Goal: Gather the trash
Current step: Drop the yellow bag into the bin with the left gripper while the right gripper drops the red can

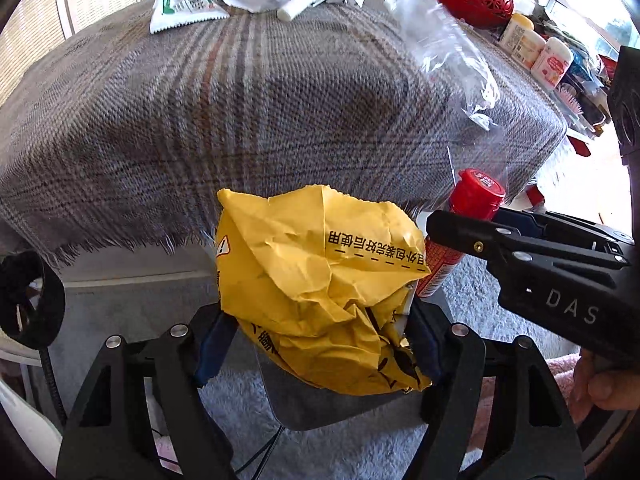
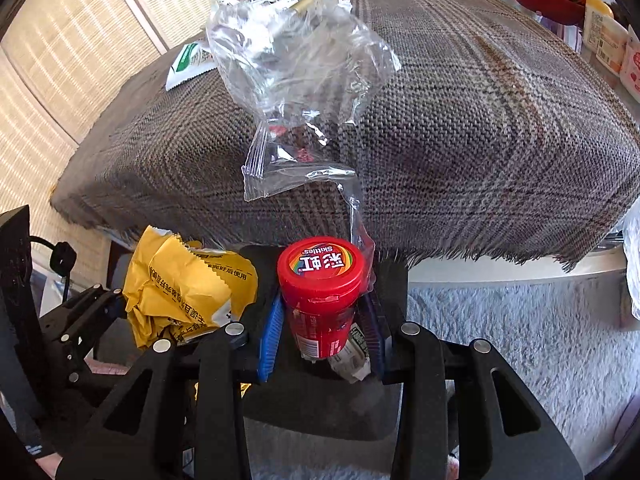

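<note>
Bin point(image 2: 320, 408) below claws, perhaps, mostly hidden

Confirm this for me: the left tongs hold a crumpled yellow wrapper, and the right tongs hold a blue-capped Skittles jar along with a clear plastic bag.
One detail is wrong: the Skittles jar has a red cap, not blue, as the right wrist view shows. The rest stands: the left tongs hold the crumpled yellow wrapper, and the right tongs hold the jar along with the clear plastic bag.

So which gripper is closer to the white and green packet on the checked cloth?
Left. The left gripper sits on that packet's side; the right gripper sits on the other side, further from it.
</note>
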A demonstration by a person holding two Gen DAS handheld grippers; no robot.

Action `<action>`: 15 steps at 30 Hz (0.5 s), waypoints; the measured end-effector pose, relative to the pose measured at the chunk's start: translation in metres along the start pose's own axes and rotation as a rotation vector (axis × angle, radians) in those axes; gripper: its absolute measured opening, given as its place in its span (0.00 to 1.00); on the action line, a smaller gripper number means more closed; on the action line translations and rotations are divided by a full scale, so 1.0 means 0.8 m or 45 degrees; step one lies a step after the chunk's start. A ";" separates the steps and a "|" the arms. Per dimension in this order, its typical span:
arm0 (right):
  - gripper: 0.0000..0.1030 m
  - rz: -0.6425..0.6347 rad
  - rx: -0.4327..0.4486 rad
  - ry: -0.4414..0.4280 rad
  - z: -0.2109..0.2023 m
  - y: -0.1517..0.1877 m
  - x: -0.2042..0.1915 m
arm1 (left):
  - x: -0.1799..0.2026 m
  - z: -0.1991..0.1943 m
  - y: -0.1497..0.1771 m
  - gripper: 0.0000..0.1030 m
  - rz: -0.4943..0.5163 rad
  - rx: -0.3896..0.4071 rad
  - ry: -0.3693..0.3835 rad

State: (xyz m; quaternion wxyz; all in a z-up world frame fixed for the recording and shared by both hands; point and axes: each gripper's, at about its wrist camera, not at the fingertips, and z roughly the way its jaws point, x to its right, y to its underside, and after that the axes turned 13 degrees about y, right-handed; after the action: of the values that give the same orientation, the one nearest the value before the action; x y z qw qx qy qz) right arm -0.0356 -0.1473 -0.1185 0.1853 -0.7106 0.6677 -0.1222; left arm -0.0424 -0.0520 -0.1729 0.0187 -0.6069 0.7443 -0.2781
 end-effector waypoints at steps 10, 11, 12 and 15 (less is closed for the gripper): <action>0.39 0.019 -0.041 0.007 0.012 0.010 0.005 | -0.004 0.031 0.022 0.72 -0.010 -0.076 -0.016; 0.41 0.018 -0.041 0.010 0.011 0.009 0.004 | -0.005 0.032 0.022 0.73 -0.012 -0.076 -0.019; 0.43 0.018 -0.038 0.011 0.010 0.009 0.004 | -0.006 0.032 0.024 0.75 -0.013 -0.075 -0.023; 0.54 0.022 -0.029 0.017 0.008 0.007 0.002 | -0.009 0.033 0.017 0.77 -0.023 -0.070 -0.029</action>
State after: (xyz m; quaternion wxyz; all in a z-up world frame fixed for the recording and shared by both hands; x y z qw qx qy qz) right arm -0.0378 -0.1486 -0.1264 0.1738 -0.7060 0.6764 -0.1178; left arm -0.0428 -0.0538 -0.2030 0.0079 -0.6169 0.7460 -0.2508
